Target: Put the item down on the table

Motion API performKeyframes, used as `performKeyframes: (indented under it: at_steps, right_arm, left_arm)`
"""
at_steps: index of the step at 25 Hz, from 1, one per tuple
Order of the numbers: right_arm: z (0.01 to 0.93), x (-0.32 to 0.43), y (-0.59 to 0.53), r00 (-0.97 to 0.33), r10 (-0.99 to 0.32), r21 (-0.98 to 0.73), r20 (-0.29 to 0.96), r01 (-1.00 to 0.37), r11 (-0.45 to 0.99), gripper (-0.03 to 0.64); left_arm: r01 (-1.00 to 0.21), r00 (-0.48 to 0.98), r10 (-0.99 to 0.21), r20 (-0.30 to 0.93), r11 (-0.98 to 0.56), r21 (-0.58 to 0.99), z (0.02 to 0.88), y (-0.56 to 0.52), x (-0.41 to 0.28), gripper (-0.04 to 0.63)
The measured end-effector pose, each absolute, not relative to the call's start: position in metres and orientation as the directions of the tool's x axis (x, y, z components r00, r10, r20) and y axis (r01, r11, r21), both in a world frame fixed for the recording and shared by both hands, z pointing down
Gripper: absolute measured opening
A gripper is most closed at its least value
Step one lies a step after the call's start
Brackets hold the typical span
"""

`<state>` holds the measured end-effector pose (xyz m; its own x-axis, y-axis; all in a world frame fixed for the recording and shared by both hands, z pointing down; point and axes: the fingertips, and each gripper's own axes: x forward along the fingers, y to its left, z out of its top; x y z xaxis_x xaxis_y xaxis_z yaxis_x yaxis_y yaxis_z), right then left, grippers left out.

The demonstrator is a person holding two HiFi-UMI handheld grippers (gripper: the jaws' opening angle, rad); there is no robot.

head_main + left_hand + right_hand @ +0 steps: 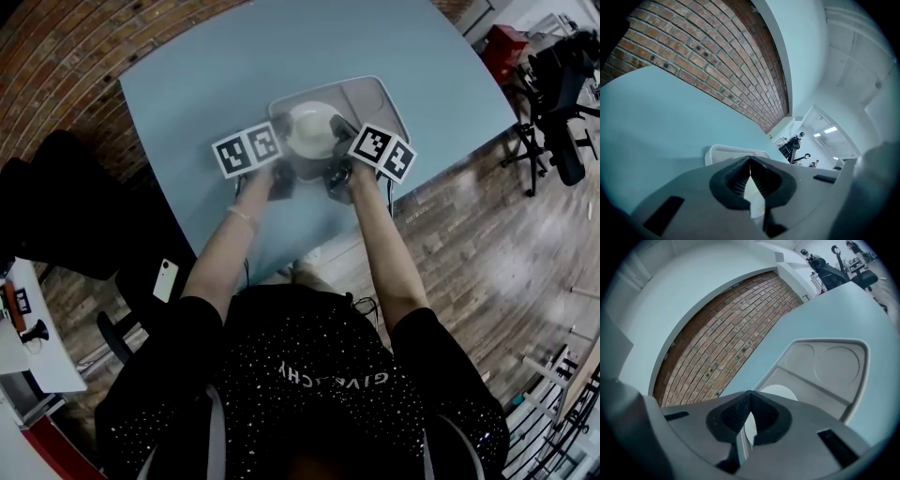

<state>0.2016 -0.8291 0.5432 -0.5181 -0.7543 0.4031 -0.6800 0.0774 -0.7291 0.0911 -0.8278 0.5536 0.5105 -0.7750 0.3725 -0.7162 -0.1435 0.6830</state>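
Note:
A grey compartment tray [375,98] carries a white bowl [312,129] over the light blue table [187,103], close to its near edge. My left gripper [284,171] and right gripper [337,169] both hold the tray's near rim, one on each side of the bowl. In the left gripper view the left gripper [750,162] is shut on the pale rim, and the tray [723,152] shows just beyond it. In the right gripper view the right gripper [749,395] is shut on the rim, with the tray [825,364] and the bowl [780,392] ahead. I cannot tell whether the tray rests on the table.
A brick wall [66,56] curves behind the table. A dark chair with a white phone [166,279] stands at my left, beside a white side table [33,352]. Office chairs [562,84] stand on the wooden floor at the right.

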Motion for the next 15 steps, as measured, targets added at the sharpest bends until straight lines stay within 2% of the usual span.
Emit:
performKeyframes:
  at_steps: [15]
  right_arm:
    - [0.5421, 0.1913, -0.8258, -0.565, -0.721, -0.755, 0.4, -0.649, 0.09, 0.011]
  left_arm:
    - [-0.707, 0.512, -0.771, 0.379, -0.127, 0.696, 0.5564, -0.8263, 0.0899, 0.011]
